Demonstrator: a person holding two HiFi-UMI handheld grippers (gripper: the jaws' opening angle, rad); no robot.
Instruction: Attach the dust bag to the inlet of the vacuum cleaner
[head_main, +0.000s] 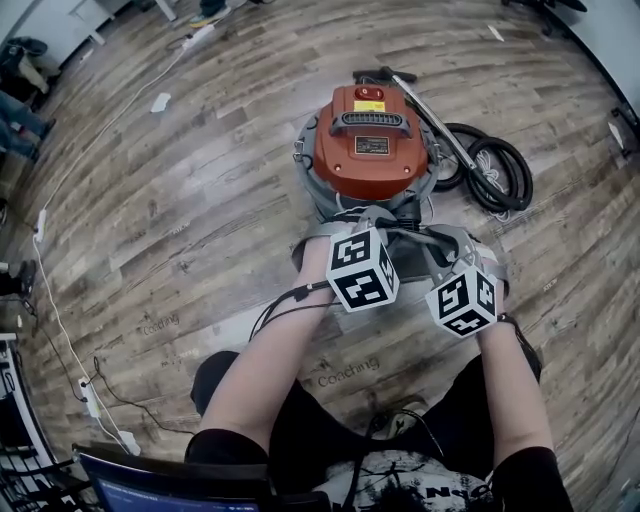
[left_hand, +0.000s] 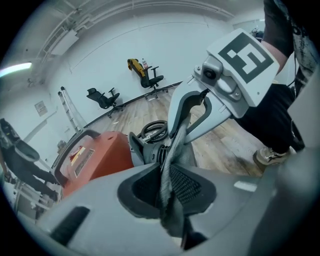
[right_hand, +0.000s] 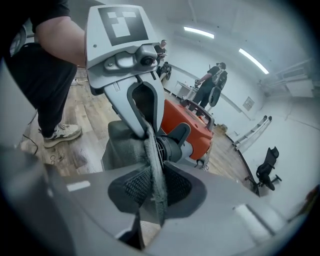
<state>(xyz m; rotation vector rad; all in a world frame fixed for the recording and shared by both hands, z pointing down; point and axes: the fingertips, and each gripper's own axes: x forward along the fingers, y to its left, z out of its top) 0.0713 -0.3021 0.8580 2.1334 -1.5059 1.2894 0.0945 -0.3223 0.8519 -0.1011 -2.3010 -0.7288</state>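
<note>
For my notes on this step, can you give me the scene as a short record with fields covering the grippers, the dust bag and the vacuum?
left gripper: shut on the dust bag, grey cloth pinched between its pads
right gripper: shut on the same dust bag
inlet: black ribbed pipe, right beside the held cloth; cannot tell whether the bag is seated
vacuum cleaner: orange, standing on the wooden floor
hose: coiled on the floor beside the vacuum cleaner
</note>
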